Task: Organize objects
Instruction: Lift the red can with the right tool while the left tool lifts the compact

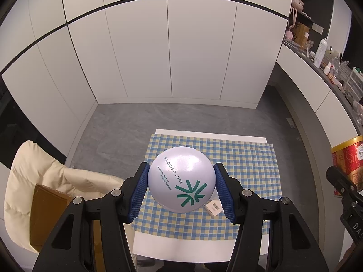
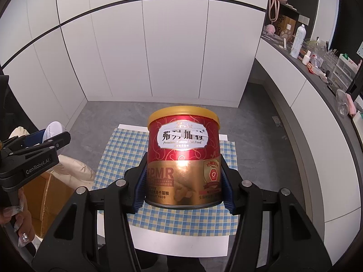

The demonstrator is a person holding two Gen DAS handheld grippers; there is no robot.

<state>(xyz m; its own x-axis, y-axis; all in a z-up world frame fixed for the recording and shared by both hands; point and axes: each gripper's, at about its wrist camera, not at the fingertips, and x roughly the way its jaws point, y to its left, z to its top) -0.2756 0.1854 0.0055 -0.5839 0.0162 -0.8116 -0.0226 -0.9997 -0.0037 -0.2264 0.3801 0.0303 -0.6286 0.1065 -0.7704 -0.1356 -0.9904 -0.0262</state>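
My left gripper (image 1: 181, 189) is shut on a round pale lilac powder compact (image 1: 181, 179) with a green star mark, held in the air above the checked cloth (image 1: 249, 165). My right gripper (image 2: 182, 187) is shut on a red and gold cat food can (image 2: 183, 158) with a yellow lid, upright and lifted over the same cloth (image 2: 118, 149). A small white box (image 1: 213, 207) with a barcode lies on the cloth under the compact. The can (image 1: 346, 165) shows at the right edge of the left wrist view; the compact (image 2: 53, 129) shows at the left of the right wrist view.
The cloth covers a small white table (image 1: 204, 244). A cream padded chair (image 1: 45, 181) with a brown cardboard box (image 1: 47, 215) stands at its left. White cupboard doors (image 1: 170, 56) face me, and a cluttered dark counter (image 2: 317, 68) runs along the right. A person's hand (image 2: 20, 224) holds the left gripper.
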